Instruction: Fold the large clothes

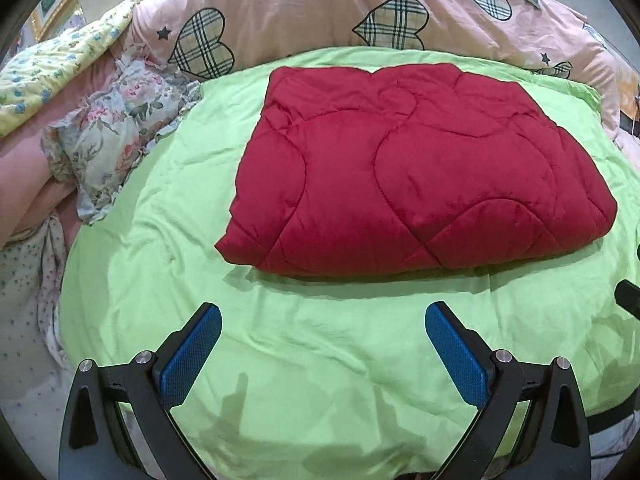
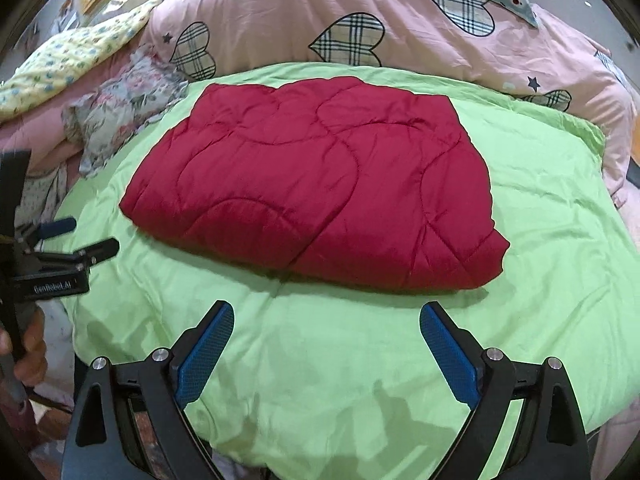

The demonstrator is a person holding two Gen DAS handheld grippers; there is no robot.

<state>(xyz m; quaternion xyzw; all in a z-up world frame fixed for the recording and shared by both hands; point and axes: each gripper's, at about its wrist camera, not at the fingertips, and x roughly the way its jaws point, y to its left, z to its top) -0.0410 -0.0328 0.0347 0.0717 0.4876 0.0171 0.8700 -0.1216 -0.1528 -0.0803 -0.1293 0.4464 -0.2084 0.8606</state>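
Red quilted blanket (image 1: 416,172) lay folded on green sheet (image 1: 320,360), left gripper (image 1: 323,316) jaws spread wide and empty, right gripper (image 2: 327,316) likewise, both apart from it.

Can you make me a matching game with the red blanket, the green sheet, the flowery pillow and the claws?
Things:
1. red quilted blanket
2. green sheet
3. floral pillow
4. left claw and right claw

Descriptions:
A. spread out under the blanket
B. open, holding nothing
C. folded into a thick bundle
D. lying at the left edge of the green sheet

Pairs: 1-C, 2-A, 3-D, 4-B
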